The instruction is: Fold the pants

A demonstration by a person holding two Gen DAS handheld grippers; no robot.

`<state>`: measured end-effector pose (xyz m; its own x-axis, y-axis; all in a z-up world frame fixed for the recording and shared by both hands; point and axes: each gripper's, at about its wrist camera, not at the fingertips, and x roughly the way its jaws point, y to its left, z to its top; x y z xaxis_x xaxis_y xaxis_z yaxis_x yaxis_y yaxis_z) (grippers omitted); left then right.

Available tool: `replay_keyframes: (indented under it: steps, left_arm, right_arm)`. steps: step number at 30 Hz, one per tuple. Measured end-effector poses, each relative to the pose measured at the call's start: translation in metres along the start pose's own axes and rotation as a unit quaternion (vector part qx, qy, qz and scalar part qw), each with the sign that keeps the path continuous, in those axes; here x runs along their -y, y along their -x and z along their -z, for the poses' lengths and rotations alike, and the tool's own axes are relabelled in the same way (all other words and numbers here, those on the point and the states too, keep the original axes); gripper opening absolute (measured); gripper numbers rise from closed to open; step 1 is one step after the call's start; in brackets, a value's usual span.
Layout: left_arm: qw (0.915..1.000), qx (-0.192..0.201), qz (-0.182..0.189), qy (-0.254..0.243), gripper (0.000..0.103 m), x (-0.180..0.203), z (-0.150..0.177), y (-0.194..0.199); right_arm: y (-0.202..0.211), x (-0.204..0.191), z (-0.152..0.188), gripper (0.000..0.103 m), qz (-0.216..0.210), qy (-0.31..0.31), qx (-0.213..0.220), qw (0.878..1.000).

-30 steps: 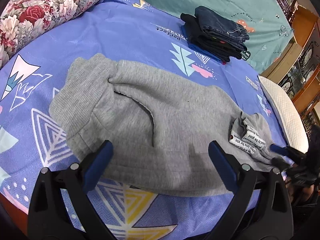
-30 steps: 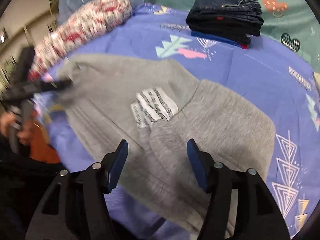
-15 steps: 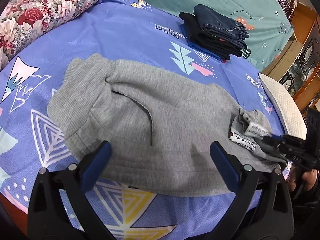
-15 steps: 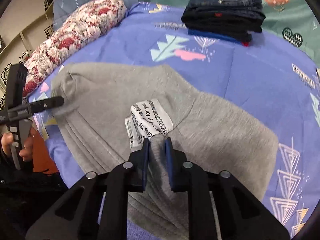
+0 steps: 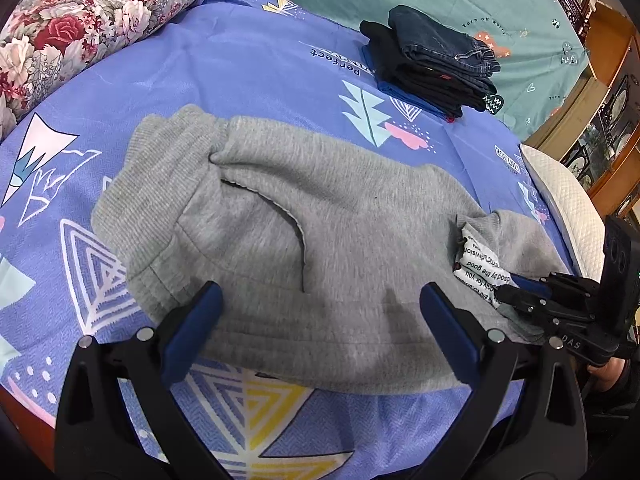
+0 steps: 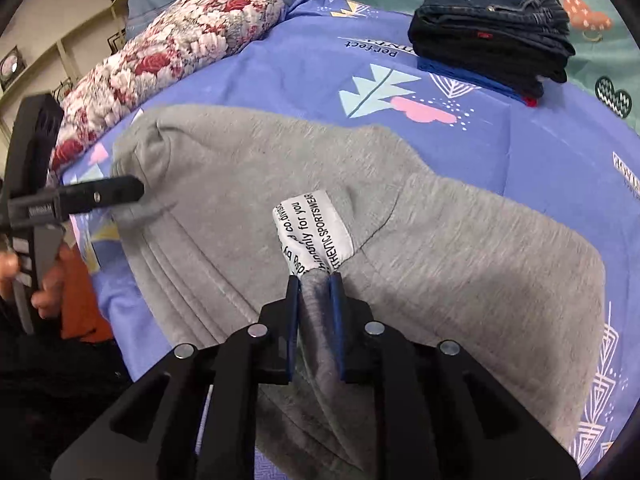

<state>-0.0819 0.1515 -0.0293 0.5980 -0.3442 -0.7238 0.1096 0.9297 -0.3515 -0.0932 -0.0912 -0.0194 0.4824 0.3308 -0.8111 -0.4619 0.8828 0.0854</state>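
Bed: your blue patterned bedsheet (image 5: 260, 64) carries everything.
Right tool (image 6: 315, 280): clenched on a bunched fold of the grey sweatpants (image 6: 240, 184) beside their white label (image 6: 316, 236).
Left tool (image 5: 320, 316): released, poised over the sweatpants' near edge.
Beyond: folded jeans stack (image 5: 436, 60).

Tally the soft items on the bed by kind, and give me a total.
Grey sweatpants: 1
Stack of folded dark garments, counted as one stack; the number of pieces in it cannot be told: 1
Floral pillow: 1
White quilted pillow: 1
Total: 4
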Motion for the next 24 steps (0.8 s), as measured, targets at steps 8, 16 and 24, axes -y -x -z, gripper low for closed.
replay_keyframes:
  steps: [8,16,24]
  left_arm:
    - [1.0,0.002,-0.002,-0.001,0.1,0.001,0.0,-0.001]
    - [0.9999,0.006,0.007,0.005,0.1,-0.002,0.001,0.007]
    - [0.9988,0.04,0.013,0.026,0.1,-0.018,-0.002,0.053]
  right_arm:
    - [0.003,-0.012,0.014,0.045,0.047,0.05,-0.015,0.998]
    - [-0.009,-0.012,0.015,0.048,0.11,0.081,-0.041,0.99]
    - [0.037,-0.007,-0.016,0.026,0.021,0.055,0.021,0.998]
